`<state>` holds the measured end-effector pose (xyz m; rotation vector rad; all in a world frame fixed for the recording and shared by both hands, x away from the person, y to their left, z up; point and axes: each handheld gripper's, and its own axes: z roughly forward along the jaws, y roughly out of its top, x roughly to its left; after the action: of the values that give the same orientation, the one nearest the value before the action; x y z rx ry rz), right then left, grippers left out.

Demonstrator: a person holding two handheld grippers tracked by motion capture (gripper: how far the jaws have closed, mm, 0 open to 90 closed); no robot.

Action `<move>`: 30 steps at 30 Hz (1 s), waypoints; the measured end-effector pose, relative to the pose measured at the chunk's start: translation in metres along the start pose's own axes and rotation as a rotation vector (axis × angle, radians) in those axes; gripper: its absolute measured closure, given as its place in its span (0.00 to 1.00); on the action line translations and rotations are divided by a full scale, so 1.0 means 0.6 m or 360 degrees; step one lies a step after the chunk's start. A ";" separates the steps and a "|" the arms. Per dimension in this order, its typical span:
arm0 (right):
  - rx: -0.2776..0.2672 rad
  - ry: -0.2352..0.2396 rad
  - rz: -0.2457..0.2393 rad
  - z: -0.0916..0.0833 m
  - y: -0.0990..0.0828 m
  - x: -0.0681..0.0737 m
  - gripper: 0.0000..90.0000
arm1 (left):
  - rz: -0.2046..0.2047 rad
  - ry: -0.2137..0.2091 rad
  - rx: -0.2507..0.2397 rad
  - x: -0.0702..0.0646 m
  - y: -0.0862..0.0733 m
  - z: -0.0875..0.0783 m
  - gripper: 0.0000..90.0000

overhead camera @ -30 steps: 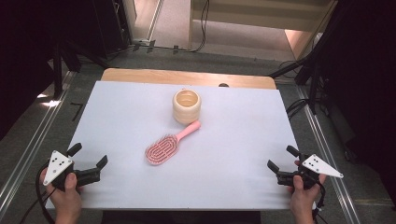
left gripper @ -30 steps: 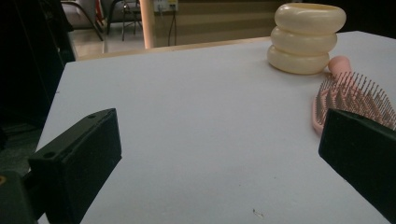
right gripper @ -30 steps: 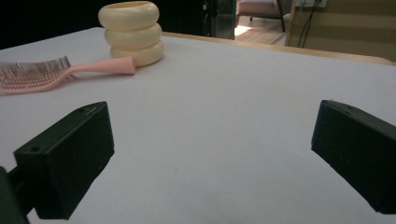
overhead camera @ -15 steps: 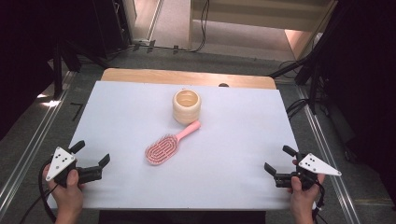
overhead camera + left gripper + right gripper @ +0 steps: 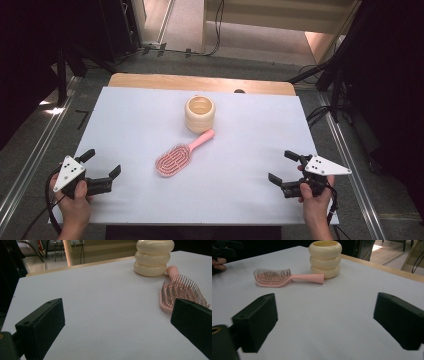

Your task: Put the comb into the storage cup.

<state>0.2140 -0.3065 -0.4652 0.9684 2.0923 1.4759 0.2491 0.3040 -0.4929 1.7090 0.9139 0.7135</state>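
**Black tongs spread, brush untouched mid-counter**

Black and wide apart, the right tongs [image 5: 283,173] hold nothing; their jaws have just been closing by a sliver, with only bare white surface between them. Against the picture from a second ago, the right hand has come a little inward and forward from the counter's near right corner, so these tongs now point more squarely at the middle of the sheet. The left tongs [image 5: 103,168] are spread as well and empty, and they sit where they were at the near left corner.

Further out, the pink hairbrush [image 5: 182,155] lies bristles up near the centre of the white counter [image 5: 250,200], well apart from both tongs. Its handle runs up and to the right, with the tip just beside the base of the cream ribbed cup [image 5: 200,113]; whether they touch cannot be told. The cup stands upright behind the brush, mouth open.

The shift reads as the start of a reach by the right hand toward the brush handle. Nothing has been gripped yet, so the work is at its very beginning.
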 end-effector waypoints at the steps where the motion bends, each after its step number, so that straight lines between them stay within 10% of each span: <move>1: 0.0006 0.0018 -0.0007 0.004 0.004 0.002 0.06 | -0.0002 0.0002 0.0004 0.000 0.000 -0.001 0.00; 9: 0.0045 0.0113 -0.0089 0.040 0.038 0.014 0.06 | -0.0005 -0.0009 0.0001 -0.001 -0.003 -0.002 0.00; 19: 0.0149 0.0100 -0.0184 0.096 0.077 0.038 0.59 | -0.0006 -0.0014 0.0000 -0.002 -0.003 -0.003 0.00; 30: 0.0240 0.0162 -0.0255 0.152 0.100 0.042 0.95 | 0.0015 -0.0024 0.0002 -0.003 -0.004 -0.003 0.00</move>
<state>0.2762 -0.2163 -0.4408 0.7713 2.3228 1.3291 0.2464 0.3036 -0.4945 1.7188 0.8968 0.7054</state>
